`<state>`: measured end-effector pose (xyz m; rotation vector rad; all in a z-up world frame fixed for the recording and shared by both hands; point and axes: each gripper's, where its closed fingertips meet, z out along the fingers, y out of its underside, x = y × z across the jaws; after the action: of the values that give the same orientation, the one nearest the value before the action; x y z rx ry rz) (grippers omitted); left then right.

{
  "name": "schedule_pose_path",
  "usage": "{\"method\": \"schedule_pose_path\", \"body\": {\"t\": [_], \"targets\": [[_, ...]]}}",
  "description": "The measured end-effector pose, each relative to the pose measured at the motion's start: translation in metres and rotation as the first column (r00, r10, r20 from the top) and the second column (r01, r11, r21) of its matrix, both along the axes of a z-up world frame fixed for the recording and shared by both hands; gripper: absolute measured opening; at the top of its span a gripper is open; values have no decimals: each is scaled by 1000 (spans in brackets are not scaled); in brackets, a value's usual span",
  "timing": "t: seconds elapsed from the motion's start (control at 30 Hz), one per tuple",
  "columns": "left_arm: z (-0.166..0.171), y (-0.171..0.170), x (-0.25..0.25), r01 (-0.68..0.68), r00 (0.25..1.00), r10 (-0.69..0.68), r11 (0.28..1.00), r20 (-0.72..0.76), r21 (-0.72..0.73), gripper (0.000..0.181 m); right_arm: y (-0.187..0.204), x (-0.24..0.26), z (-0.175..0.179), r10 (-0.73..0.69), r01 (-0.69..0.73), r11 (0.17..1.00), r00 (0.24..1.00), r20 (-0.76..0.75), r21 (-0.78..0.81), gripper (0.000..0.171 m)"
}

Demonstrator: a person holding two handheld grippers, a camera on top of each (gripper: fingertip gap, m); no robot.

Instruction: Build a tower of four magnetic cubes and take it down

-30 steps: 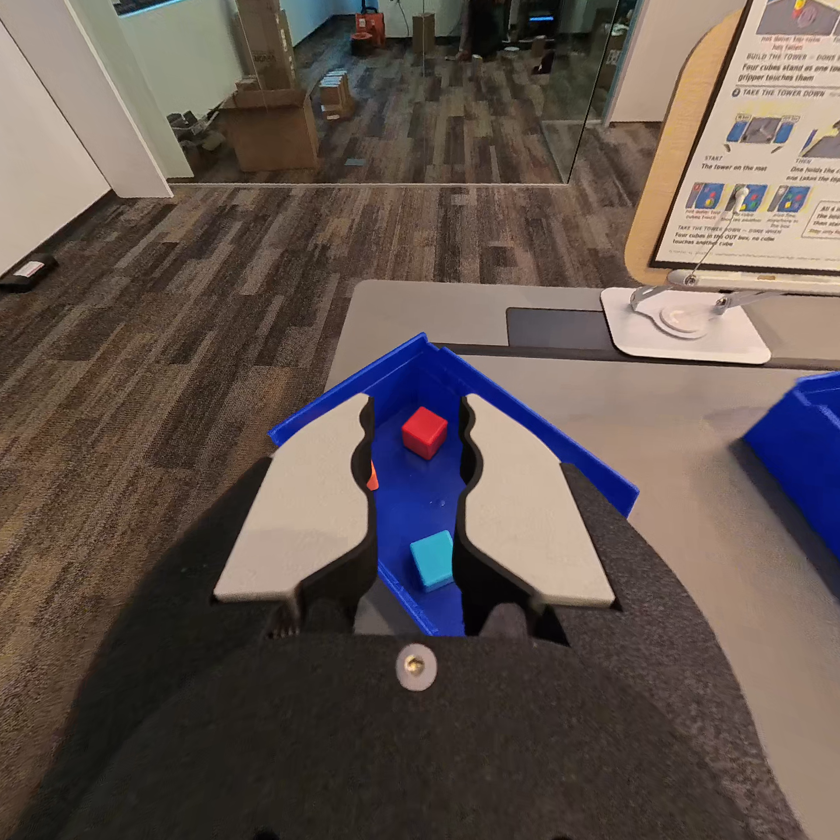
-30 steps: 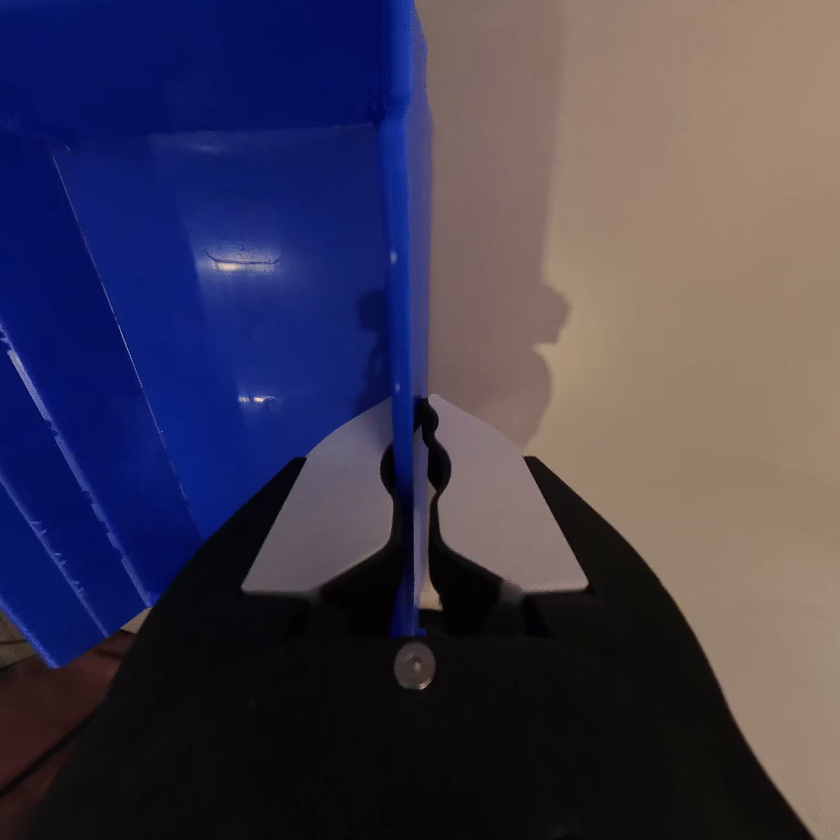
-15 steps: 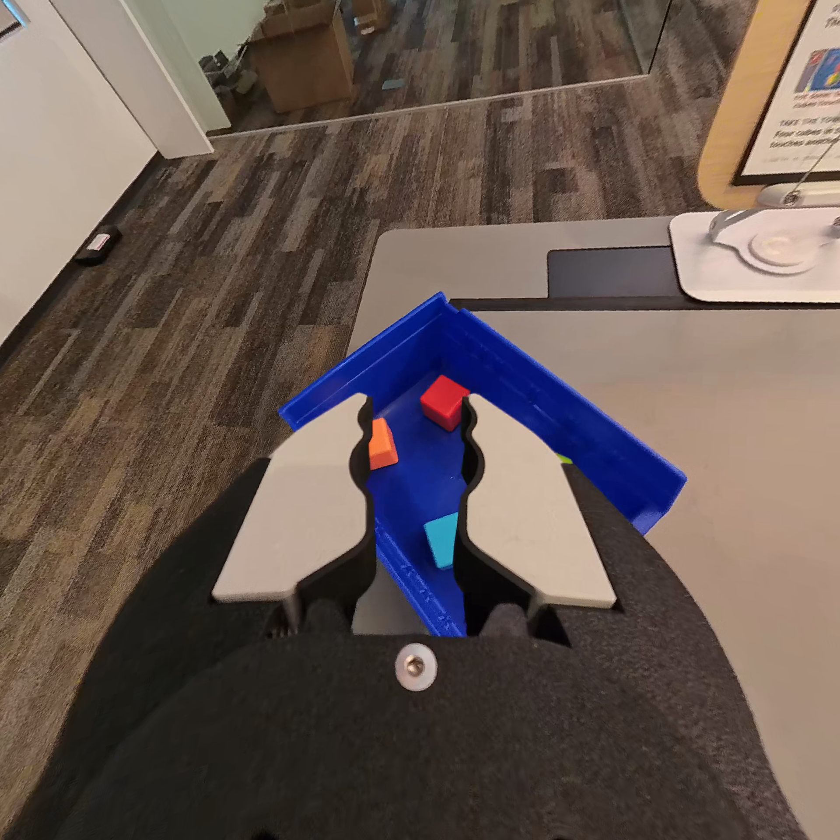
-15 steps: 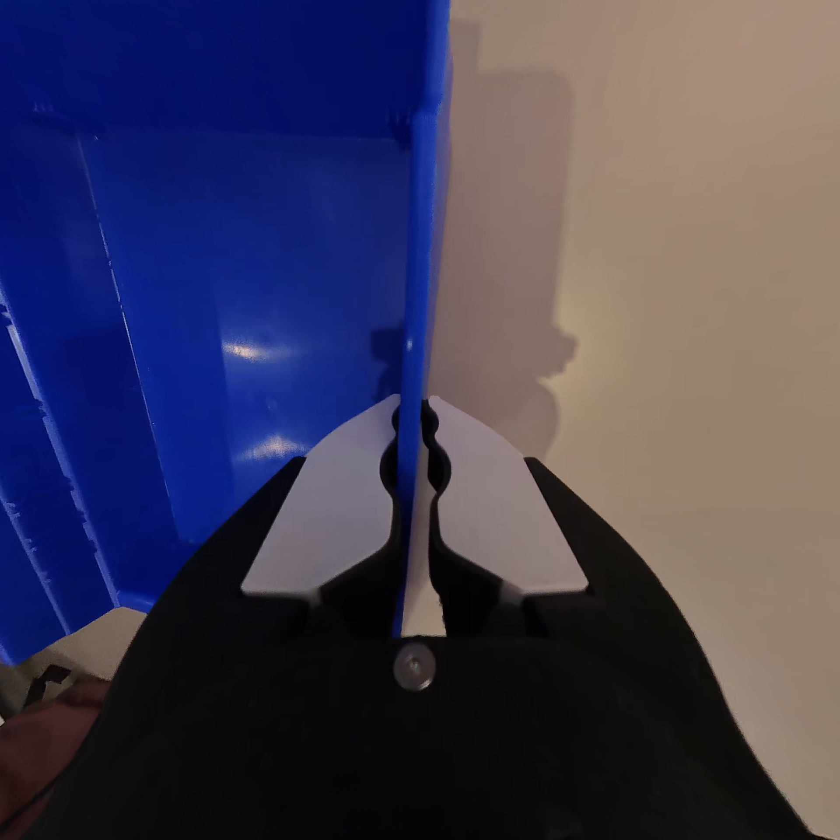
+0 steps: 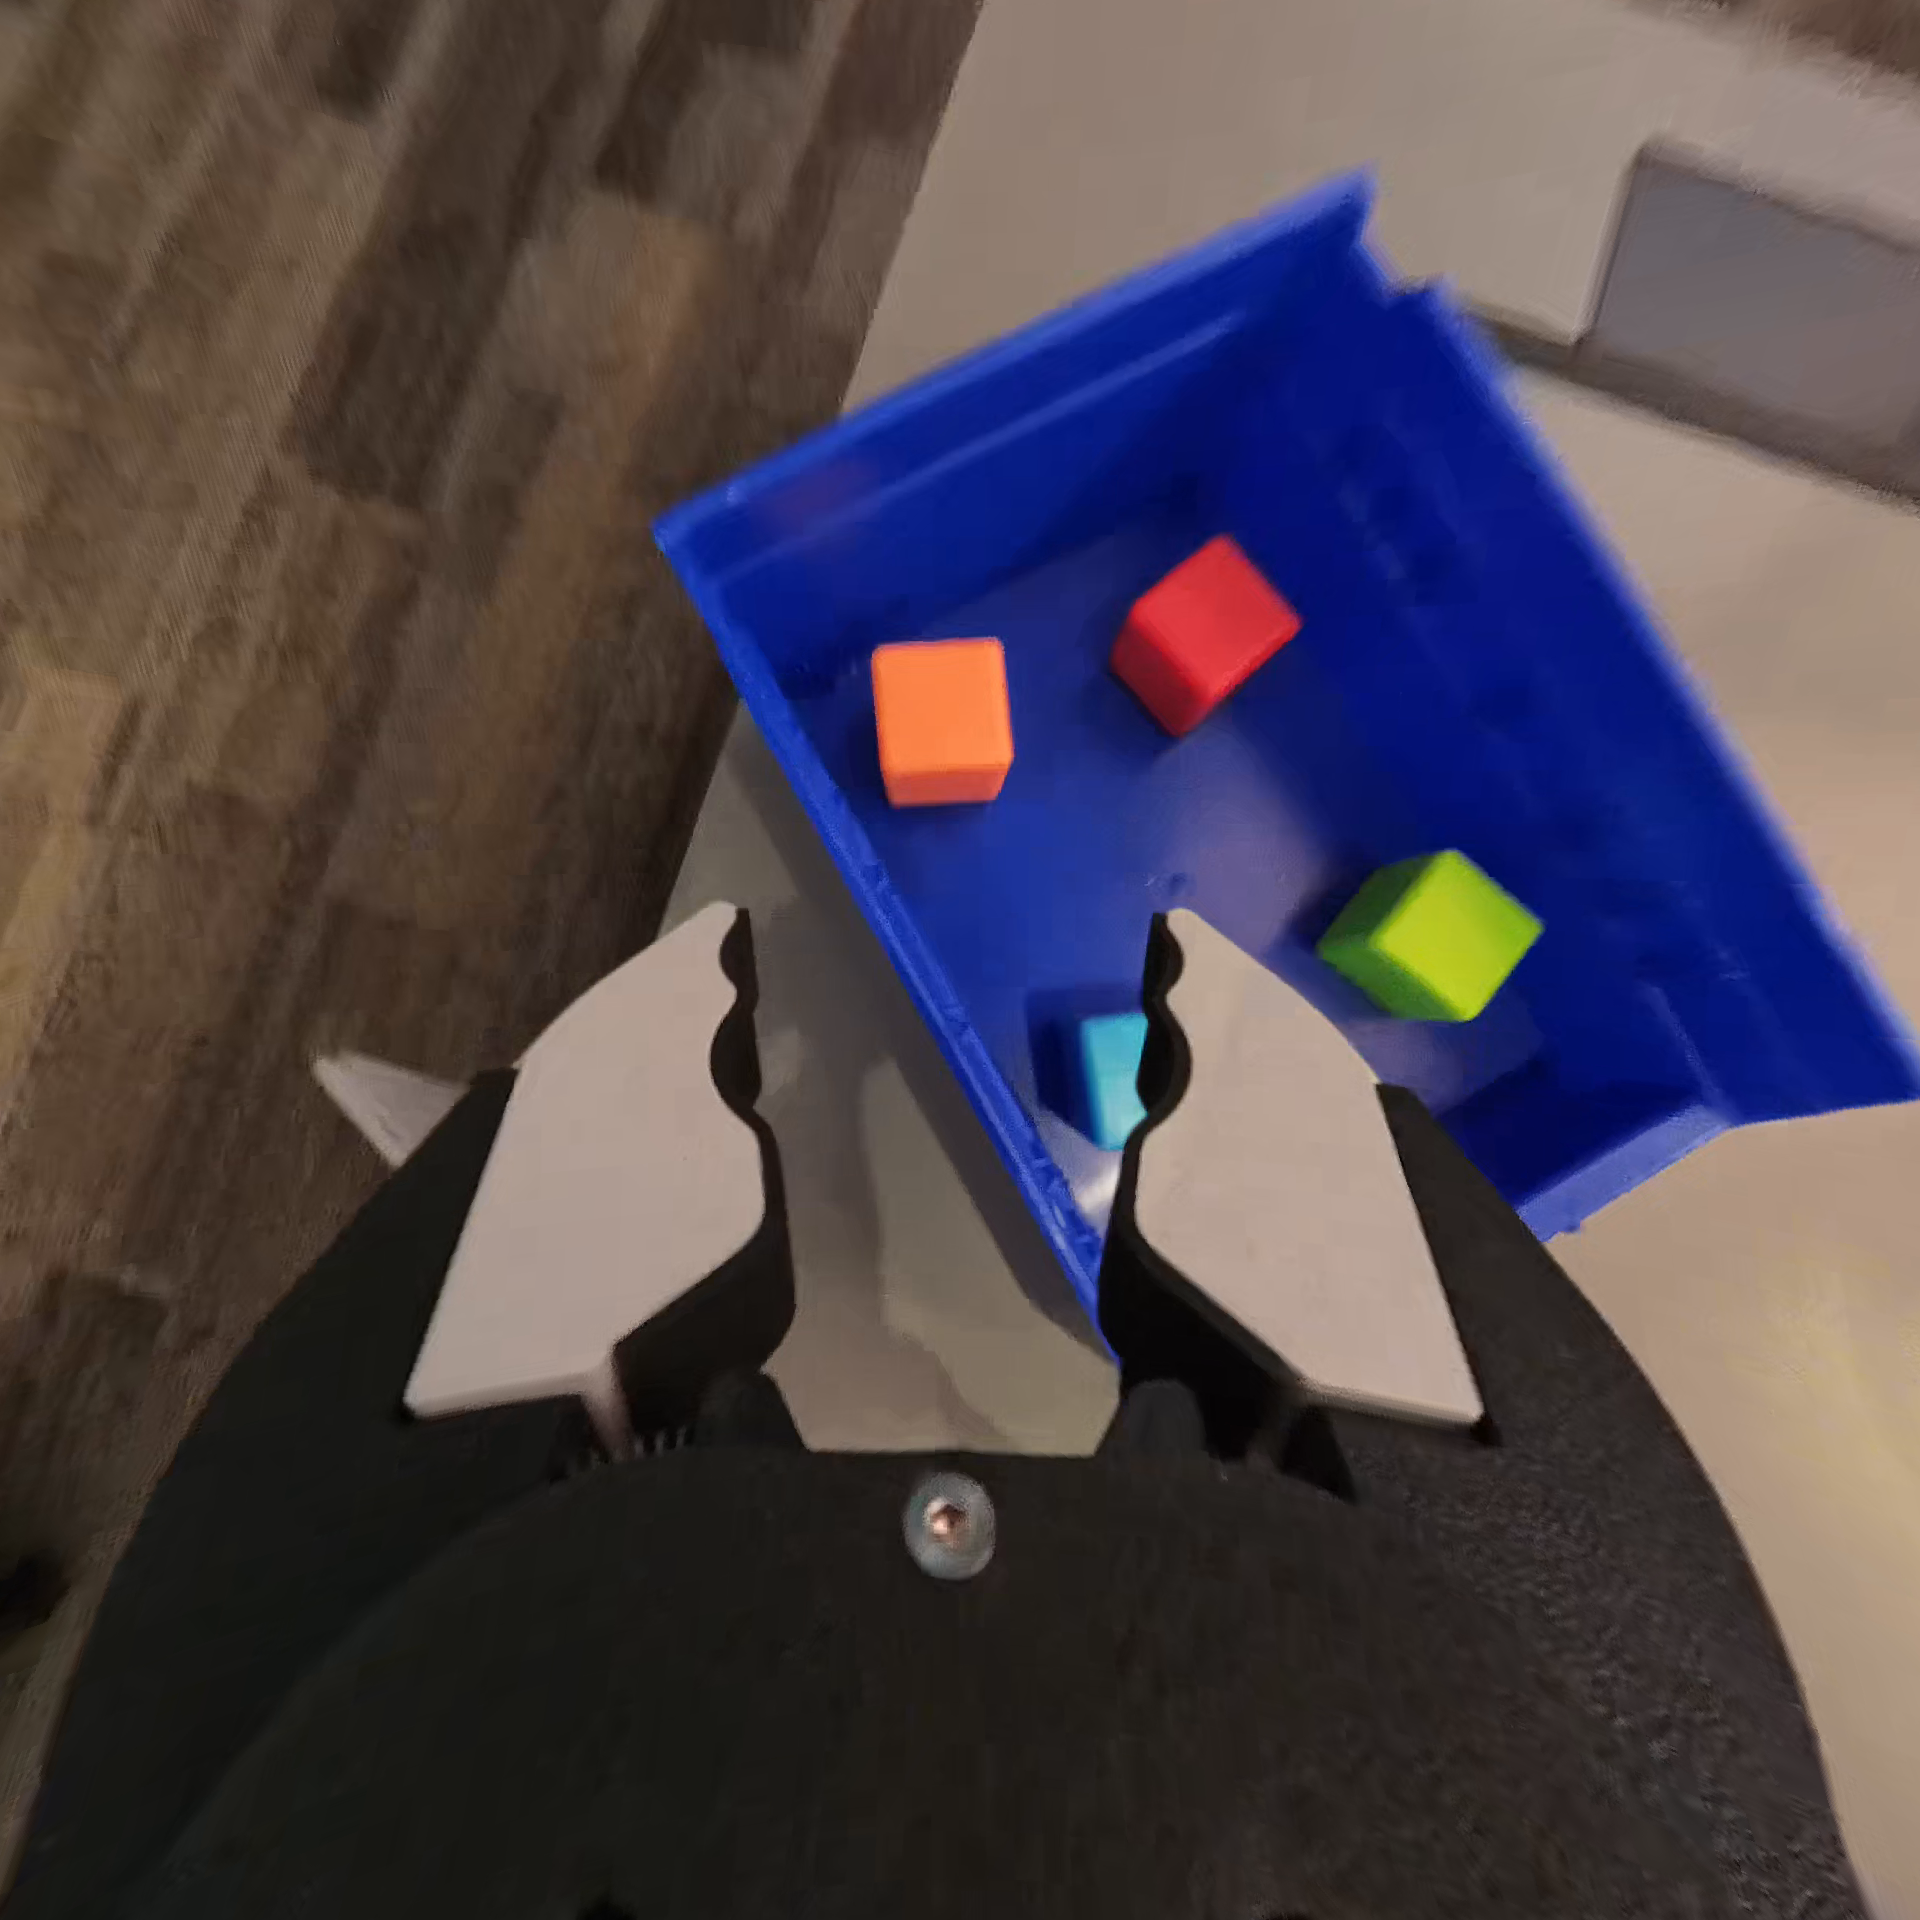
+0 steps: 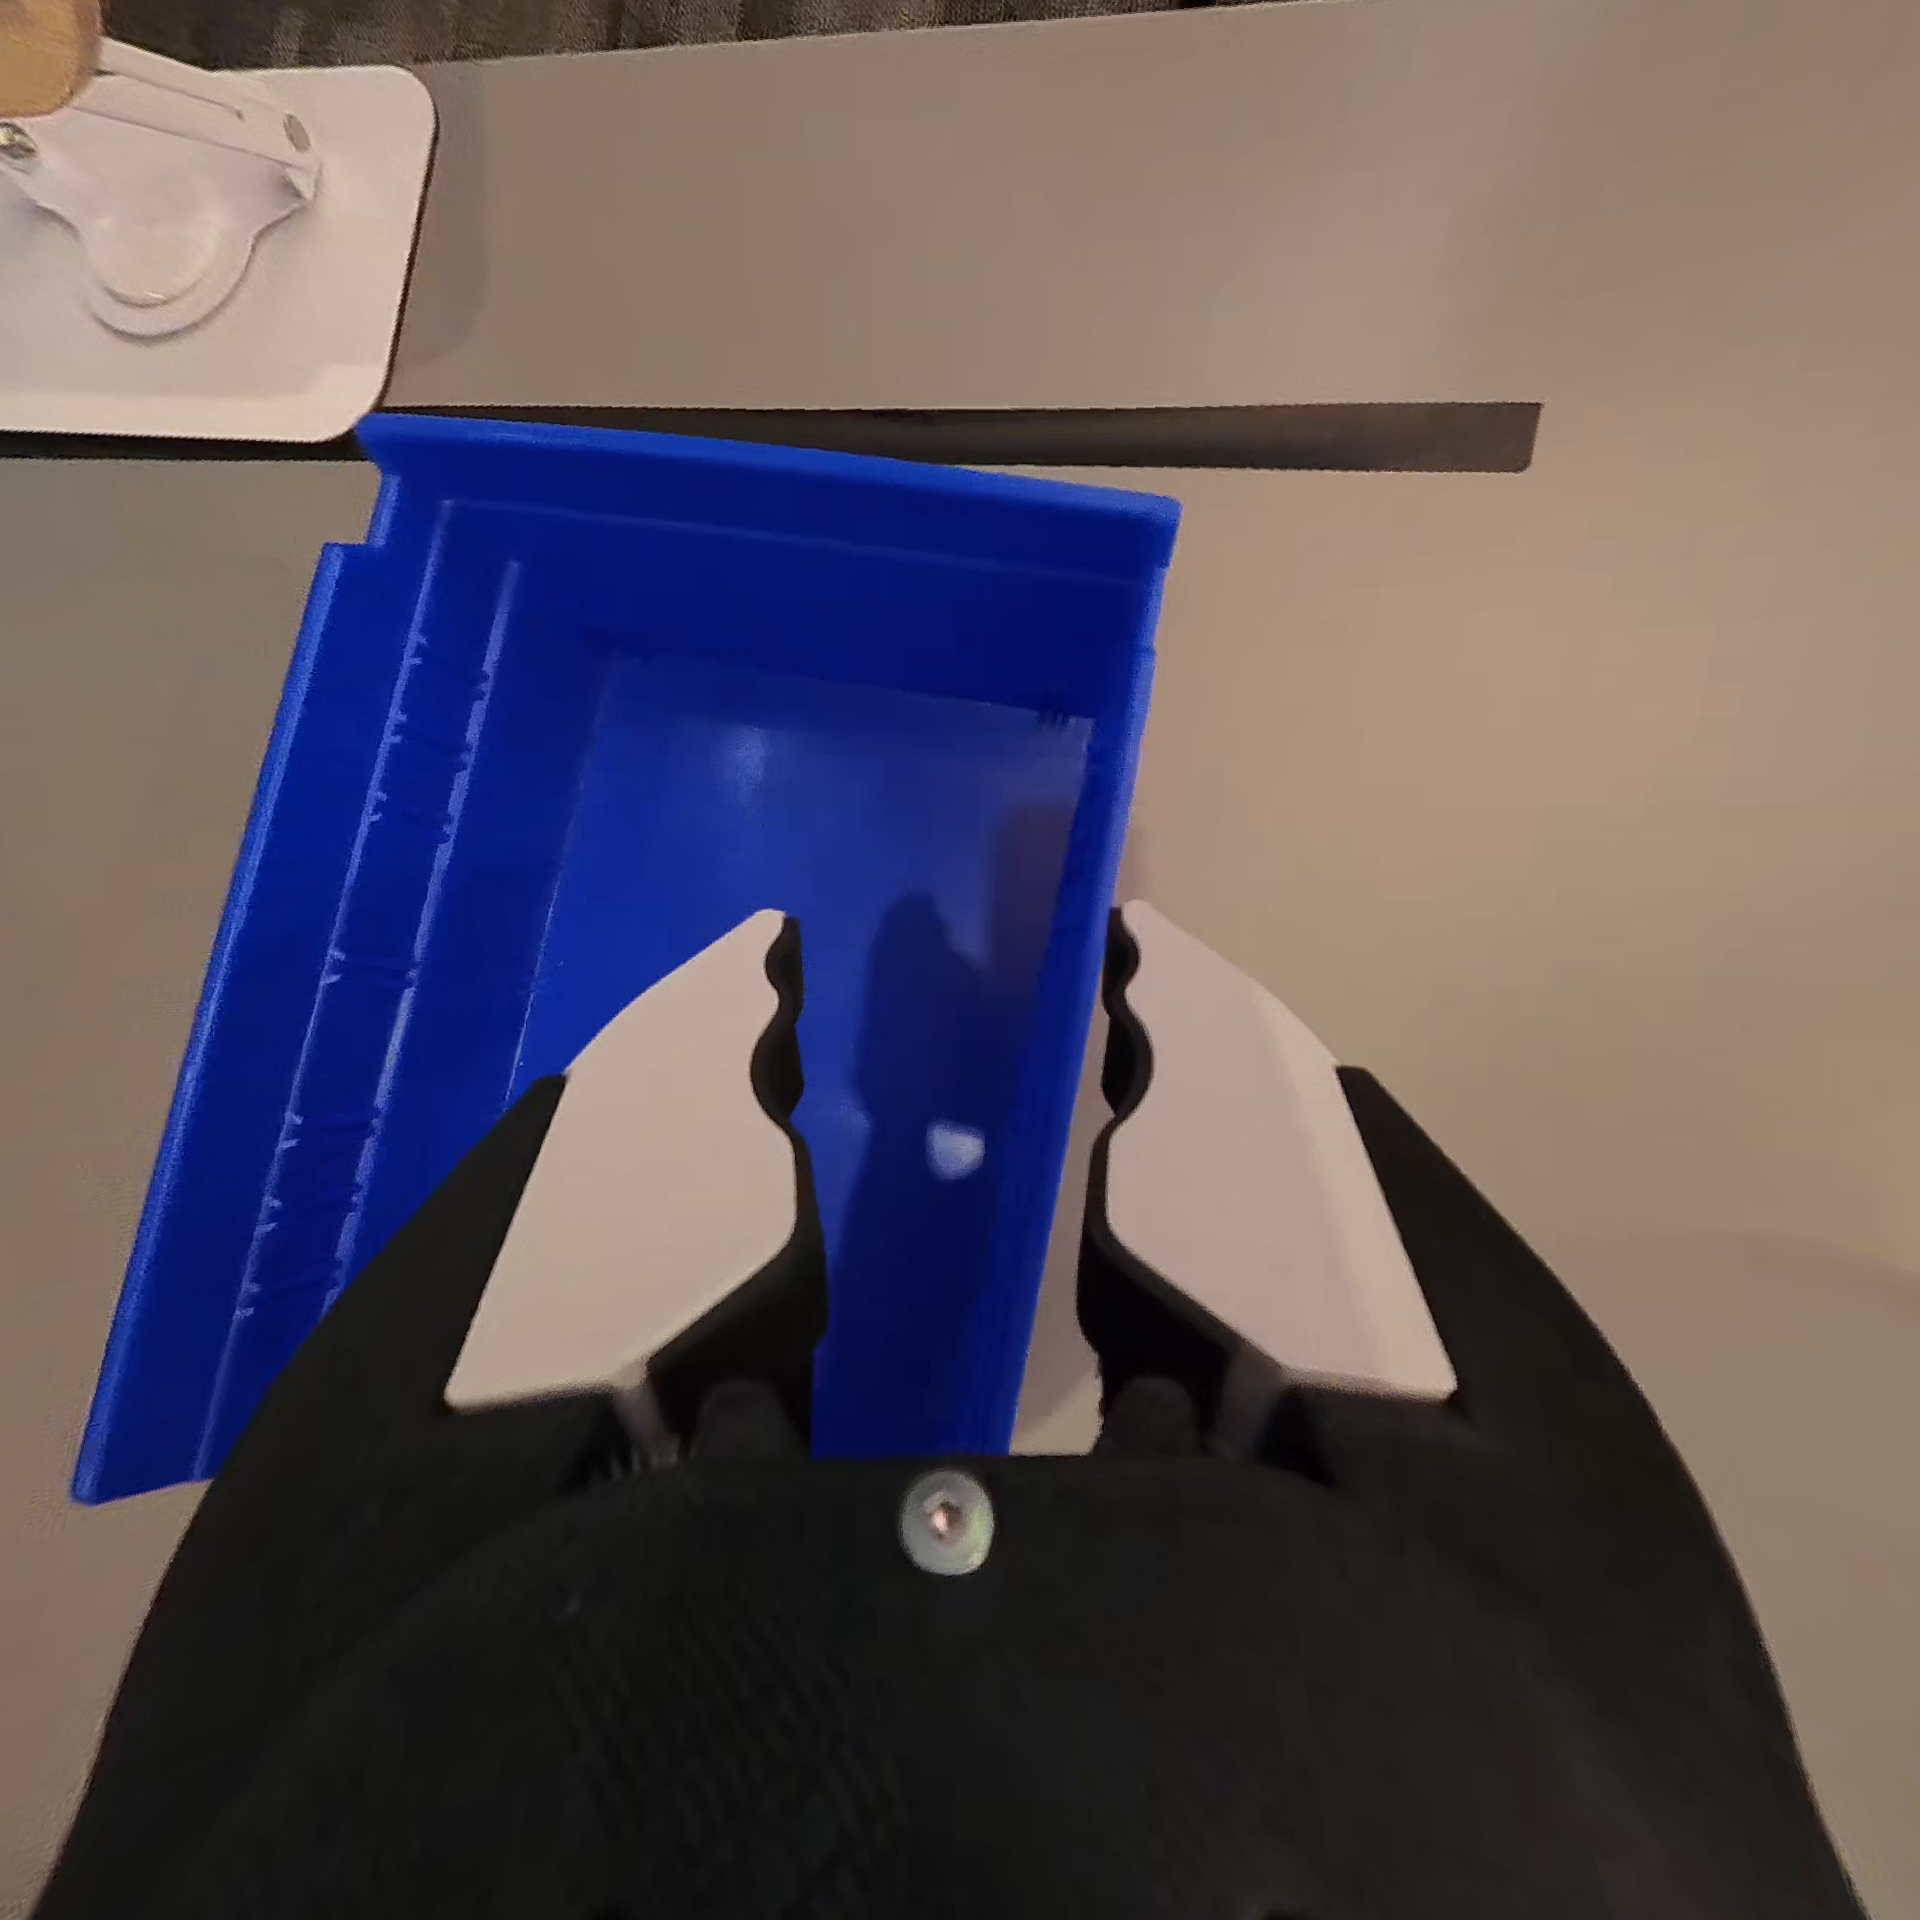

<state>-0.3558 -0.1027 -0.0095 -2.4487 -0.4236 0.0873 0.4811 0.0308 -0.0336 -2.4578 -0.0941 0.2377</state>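
- My left gripper had its fingers spread, nothing between them, hovering over the near-left wall of the blue bin holding the cubes, at the table edge.
- Orange cube sat at the bin's far left, red cube beyond the middle, cyan cube nearest, half hidden behind my right-hand finger, green cube to the right. All four lay loose, apart; no tower begun.
- Judged the step as picking a first cube. I'd take orange or red: free sides, room for fingers. Cyan lay close to the wall, awkward.
- Best to come straight down, square the fingers to two opposite faces, close gently, and keep clear of neighbours in case the magnets snap together.
- My right gripper was spread too, empty, straddling the right wall of a second blue bin with no cubes visible in it.
- White stand base sat far left on the grey table.
- Left view was motion-blurred; should settle before closing.
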Motion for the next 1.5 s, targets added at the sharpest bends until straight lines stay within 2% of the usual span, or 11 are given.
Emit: {"method": "schedule_pose_path", "body": {"t": [0.3, 0.37, 0.53, 0.7, 1.03, 1.13, 1.23, 1.33, 1.4, 1.47, 1.5], "targets": [[-87, -18, 2, 51, 993, -4, 914, 117, -403, 60, -11, -26, 14, 55, -52, 998, 989, 136, -21, 59], [-97, -14, 17, 117, 975, -28, 904, 218, -411, 35, -11, -35, 15, 76, -73, 997, 985, 157, -25, 59], [-99, -5, 17, 143, 984, -83, 890, 156, -433, 31, -13, -57, 11, 152, -136, 988, 955, 254, -79, 58], [-100, 29, 20, 223, 975, -213, 892, 69, -392, 18, -10, -78, 5, 211, -191, 977, 938, 275, -100, 57], [-101, 87, 52, 465, 839, -535, 798, -96, -384, 18, -9, -79, -12, 212, -172, 972, 940, 269, -162, 55], [-101, 95, 56, 481, 809, -569, 786, -147, -389, 22, -8, -78, -19, 222, -175, 967, 937, 270, -186, 55], [-101, 94, 55, 445, 834, -532, 807, -148, -389, 24, -8, -76, -24, 224, -170, 964, 934, 279, -203, 56], [-79, 97, 48, 432, 821, -514, 844, -250, -317, 31, -6, -75, -22, 215, -166, 968, 934, 284, -187, 55], [-39, 100, 48, 442, 813, -474, 880, -338, -173, 34, -2, -75, -16, 208, -169, 974, 932, 296, -153, 54], [7, 98, 71, 531, 791, -486, 847, -372, 21, 45, 3, -77, -5, 201, -181, 979, 929, 311, -92, 53], [22, 89, 94, 613, 760, -554, 784, -340, 95, 47, 6, -79, 1, 195, -187, 981, 928, 318, -58, 53]]}}
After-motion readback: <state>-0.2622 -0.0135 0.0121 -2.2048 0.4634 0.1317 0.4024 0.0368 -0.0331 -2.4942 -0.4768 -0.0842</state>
